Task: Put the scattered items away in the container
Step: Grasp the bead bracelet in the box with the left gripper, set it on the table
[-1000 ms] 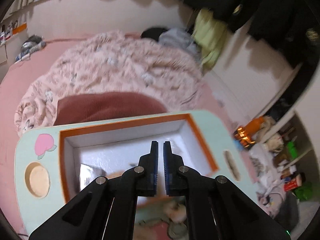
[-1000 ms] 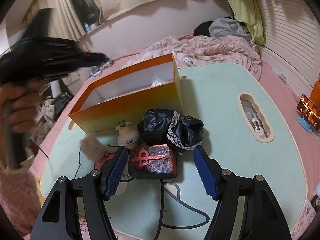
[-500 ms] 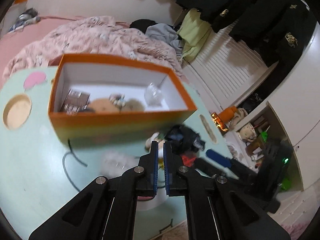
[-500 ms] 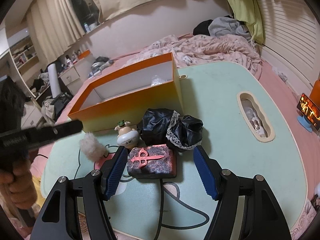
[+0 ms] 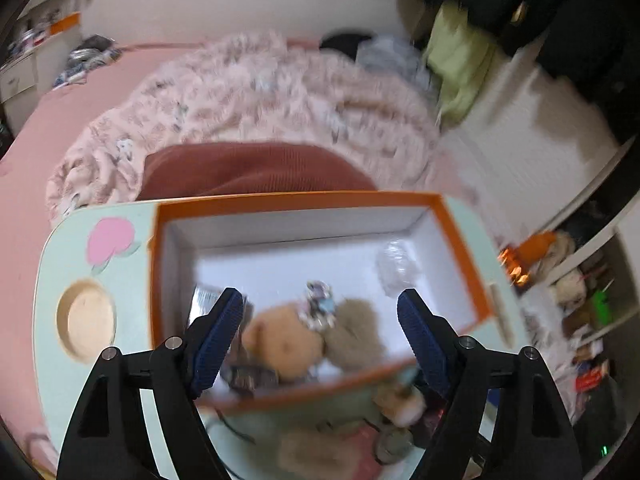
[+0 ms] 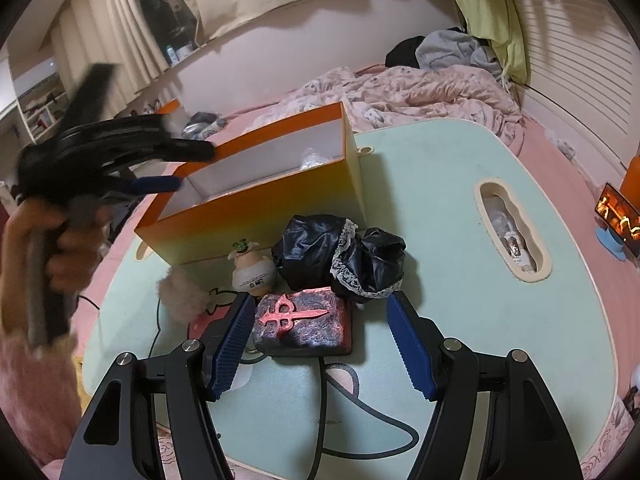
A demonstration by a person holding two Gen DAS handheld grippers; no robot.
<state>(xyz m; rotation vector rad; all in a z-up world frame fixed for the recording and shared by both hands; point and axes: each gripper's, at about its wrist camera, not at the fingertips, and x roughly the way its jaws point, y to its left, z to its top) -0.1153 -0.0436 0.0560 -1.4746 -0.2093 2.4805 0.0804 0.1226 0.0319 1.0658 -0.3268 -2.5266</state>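
- Since half a second before, the left gripper point(image 5: 320, 320) had swung back over the orange box point(image 5: 460, 240), and its jaws, then shut, were opening with nothing pressed between them.
- Inside the box, two blurred plush shapes point(image 5: 288, 340) and a clear wrapper point(image 5: 396, 268) lay; their details were hard to make out.
- The right gripper point(image 6: 320, 344) had not moved; its jaws stood apart around the dark case point(image 6: 304, 328) with a red dagger sign, not touching it.
- The black lace cloth point(image 6: 340, 252), the small figure point(image 6: 252, 268) and the fluffy ball point(image 6: 180, 296) lay on the table point(image 6: 440, 200) beside the box.
- The figure's label was too small to read.
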